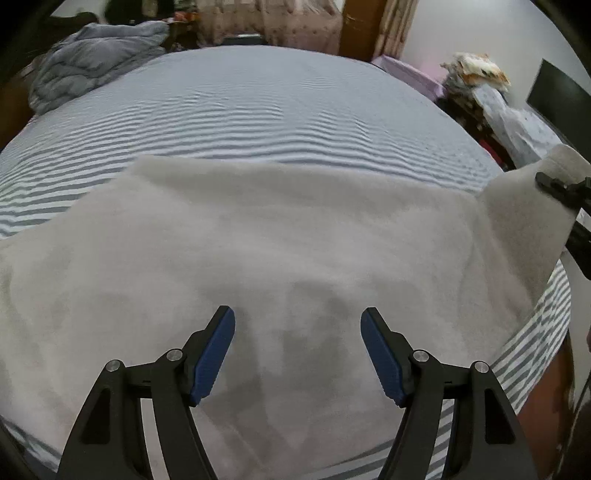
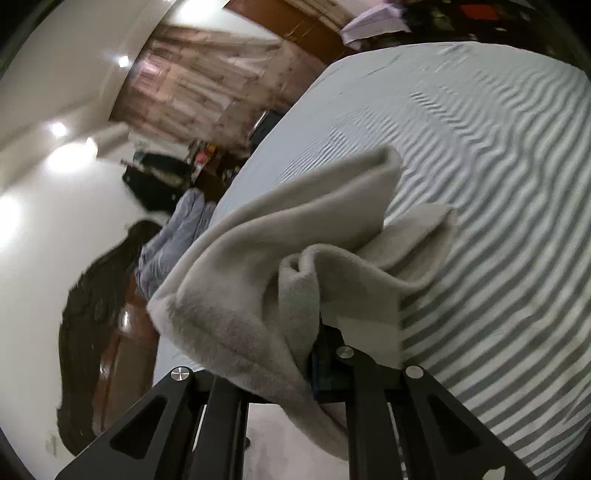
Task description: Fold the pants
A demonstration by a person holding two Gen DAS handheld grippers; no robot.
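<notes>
The pale grey fleece pants (image 1: 266, 236) lie spread across the near part of the striped bed (image 1: 240, 110). My left gripper (image 1: 297, 332) hovers just above them near the front edge, jaws wide open and empty, blue pads (image 1: 214, 358) showing. My right gripper (image 2: 306, 354) is shut on one end of the pants (image 2: 258, 280) and holds it lifted off the bed, the fabric bunched and draped over its fingers. In the left wrist view that lifted end (image 1: 528, 210) rises at the far right with the right gripper (image 1: 565, 192) clamped on it.
A crumpled grey-blue duvet (image 1: 92, 59) lies at the bed's far left corner. A cluttered stand with clothes (image 1: 491, 96) stands beyond the bed's right side. Curtains (image 2: 207, 74) and a wooden door (image 2: 295, 26) are at the far wall. The bed's right edge (image 1: 532, 354) is close.
</notes>
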